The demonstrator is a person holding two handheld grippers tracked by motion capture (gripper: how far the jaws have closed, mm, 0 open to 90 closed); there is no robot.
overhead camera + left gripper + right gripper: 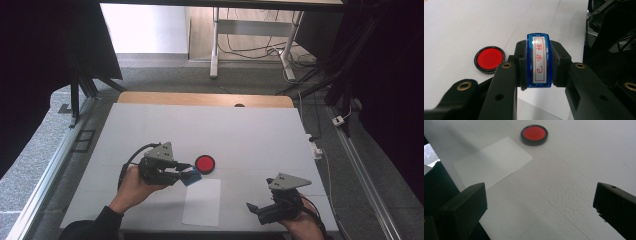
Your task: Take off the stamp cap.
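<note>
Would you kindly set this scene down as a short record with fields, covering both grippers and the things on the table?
left gripper: shut on the blue plastic stamp, label with red characters facing its camera
right gripper: open, nothing between its fingers, above the table near the paper
round black-rimmed red ink pad: lid off, flat on the table beside the stamp
white rectangular paper sheet: flat, near edge, between both hands
white table top: bears all items
</note>
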